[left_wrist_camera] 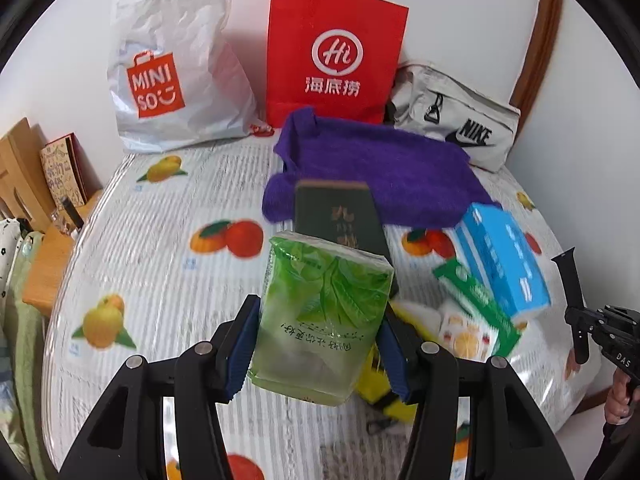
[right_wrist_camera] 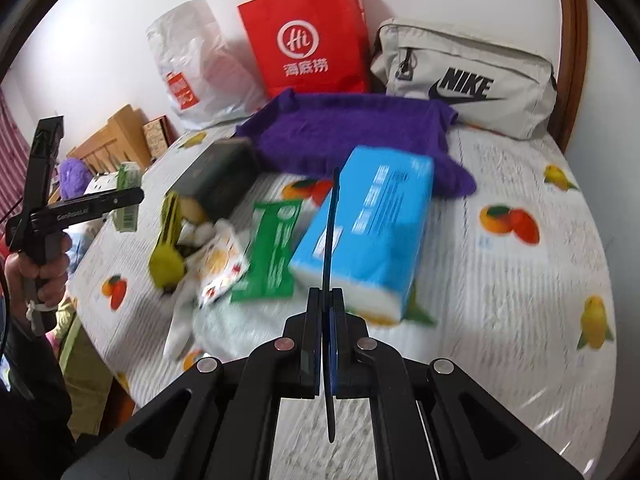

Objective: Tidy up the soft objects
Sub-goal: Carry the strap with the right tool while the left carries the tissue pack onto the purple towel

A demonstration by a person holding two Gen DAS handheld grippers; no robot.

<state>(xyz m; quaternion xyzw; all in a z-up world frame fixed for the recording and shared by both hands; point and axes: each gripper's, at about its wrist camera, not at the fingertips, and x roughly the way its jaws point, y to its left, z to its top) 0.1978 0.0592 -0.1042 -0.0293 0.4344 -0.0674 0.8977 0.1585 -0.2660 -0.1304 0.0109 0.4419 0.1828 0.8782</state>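
My left gripper [left_wrist_camera: 320, 320] is shut on a green tissue pack [left_wrist_camera: 324, 312] and holds it above the fruit-print bed cover [left_wrist_camera: 152, 264]. My right gripper [right_wrist_camera: 327, 292] is shut on a thin dark strap [right_wrist_camera: 331, 240], seen edge-on between its fingers. Just beyond it a blue tissue pack [right_wrist_camera: 368, 224] lies on the cover. A purple towel [right_wrist_camera: 344, 132] lies behind, with a dark green box [right_wrist_camera: 220, 176] to its left. A green-and-white packet [right_wrist_camera: 276, 248], a yellow item [right_wrist_camera: 168, 248] and some white soft things are heaped at the left.
A white Miniso bag [left_wrist_camera: 176, 60], a red paper bag [left_wrist_camera: 336, 52] and a grey Nike pouch [left_wrist_camera: 452, 120] stand along the back wall. Wooden furniture with boxes [left_wrist_camera: 36, 176] is at the left edge. A hand [right_wrist_camera: 40, 276] grips the left gripper's handle.
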